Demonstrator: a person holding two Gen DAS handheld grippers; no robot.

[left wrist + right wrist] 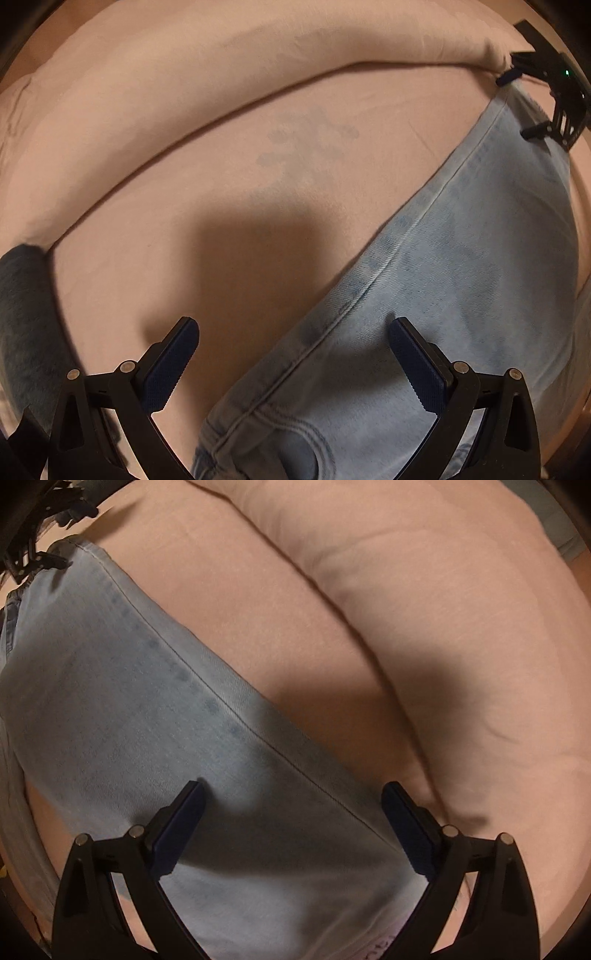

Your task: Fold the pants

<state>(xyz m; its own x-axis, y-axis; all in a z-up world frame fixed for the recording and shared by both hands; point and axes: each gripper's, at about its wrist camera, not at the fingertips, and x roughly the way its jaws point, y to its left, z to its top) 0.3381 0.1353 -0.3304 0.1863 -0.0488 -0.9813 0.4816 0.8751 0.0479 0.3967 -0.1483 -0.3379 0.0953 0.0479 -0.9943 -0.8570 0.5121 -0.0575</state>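
So the biggest thing here is the bed [229,177], a pinkish sheet that's taking up most of both views, with a long puffy pillow [184,74] lying along the far side. There's a faint greyish print on the sheet, but it's too washed out to read. The pants [461,258], light blue jeans, are lying flat on the sheet and stretching diagonally between the two claws; in the left wrist view the waistband end with a pocket seam is getting cut off at the bottom edge, and in the right wrist view the near end is running out of frame too, so I can't tell how they're folded. A dark fuzzy thing [26,314] is sitting at the left edge of the bed, half cropped, no idea what it is. The left claw [293,365] is hanging wide open over the jeans' seam edge, gripping nothing. The right claw [293,830] is spread open as well, hovering over the leg fabric. Each claw is also peeking into the other's view at a corner, blurry and partly cut off.
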